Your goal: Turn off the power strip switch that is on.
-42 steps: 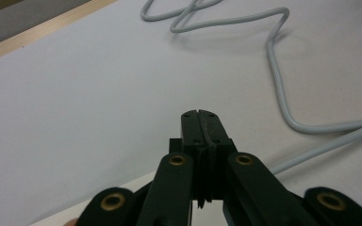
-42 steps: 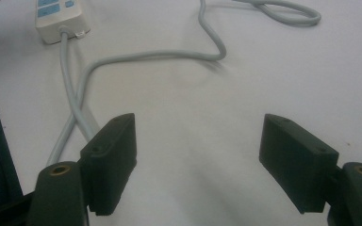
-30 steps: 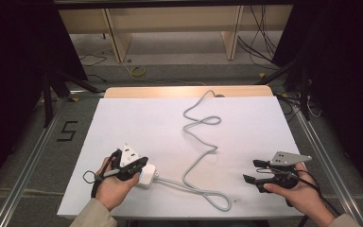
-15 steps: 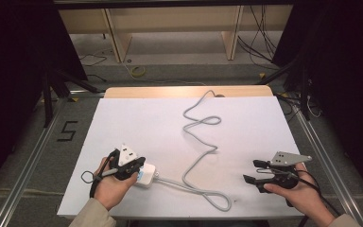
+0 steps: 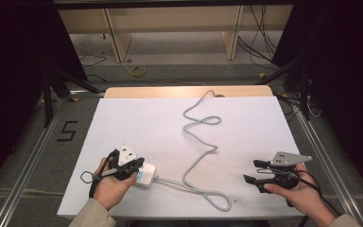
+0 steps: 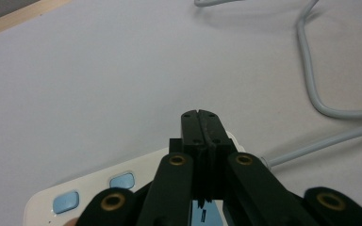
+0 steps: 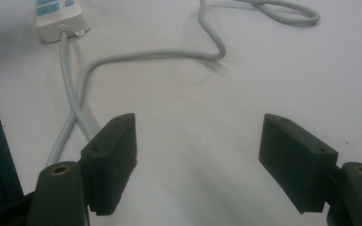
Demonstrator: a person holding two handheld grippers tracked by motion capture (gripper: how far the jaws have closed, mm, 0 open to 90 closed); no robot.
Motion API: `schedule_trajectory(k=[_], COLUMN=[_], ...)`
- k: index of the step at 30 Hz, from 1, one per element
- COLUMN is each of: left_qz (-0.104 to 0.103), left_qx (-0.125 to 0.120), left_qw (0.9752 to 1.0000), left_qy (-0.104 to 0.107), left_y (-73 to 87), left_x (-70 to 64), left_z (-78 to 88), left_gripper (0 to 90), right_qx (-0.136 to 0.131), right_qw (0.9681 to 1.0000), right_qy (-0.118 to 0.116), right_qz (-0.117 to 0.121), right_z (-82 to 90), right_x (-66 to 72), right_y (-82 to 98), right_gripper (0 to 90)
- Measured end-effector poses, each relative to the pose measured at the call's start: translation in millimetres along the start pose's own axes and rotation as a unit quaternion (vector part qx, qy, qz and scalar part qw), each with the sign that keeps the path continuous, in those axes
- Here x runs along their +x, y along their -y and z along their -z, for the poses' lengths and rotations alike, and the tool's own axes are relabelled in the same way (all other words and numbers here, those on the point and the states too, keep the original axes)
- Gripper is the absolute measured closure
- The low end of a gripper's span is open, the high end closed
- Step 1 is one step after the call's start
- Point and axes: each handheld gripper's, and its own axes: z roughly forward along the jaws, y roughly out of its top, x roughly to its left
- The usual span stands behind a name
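Observation:
A white power strip [image 5: 145, 176] with blue switches [image 6: 122, 181] lies at the front left of the white table top [image 5: 246, 127]. Its grey cable [image 5: 199, 156] loops along the front and winds back to the far edge. My left gripper [image 5: 133, 166] is held right over the strip, its jaws pressed together with nothing between them; in the left gripper view the shut tips [image 6: 201, 120] sit above the strip's cable end [image 6: 245, 153]. My right gripper [image 5: 252, 171] is held at the front right, open and empty [image 7: 202, 155], pointing toward the cable [image 7: 146, 55] and the strip [image 7: 59, 21].
A strip of bare wooden table [image 5: 184, 91] shows behind the white sheet. Beyond it stand wooden shelf legs [image 5: 116, 40] and floor cables [image 5: 260, 42]. A "5" [image 5: 67, 131] is marked on the floor to the left. Metal rails [image 5: 23, 170] run along both sides.

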Motion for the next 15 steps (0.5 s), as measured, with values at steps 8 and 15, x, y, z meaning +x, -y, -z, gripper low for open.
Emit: schedule_trajectory(k=[8,15], left_qz=[0.007,0.009], left_qx=[0.001,-0.002], left_qw=[0.9999,0.9999], left_qy=[-0.008,-0.013], left_y=[2.2,2.0], left_x=[4.9,5.9], left_z=[1.3,3.5], left_gripper=[90.0,90.0], right_qx=[0.0,0.0], right_qw=[1.0,1.0], right_qy=[-0.002,-0.002], right_qz=[-0.001,0.0], right_z=[-0.7,-0.6], right_x=[0.2,0.5], right_y=[0.1,0.2], right_gripper=[28.7,28.7])
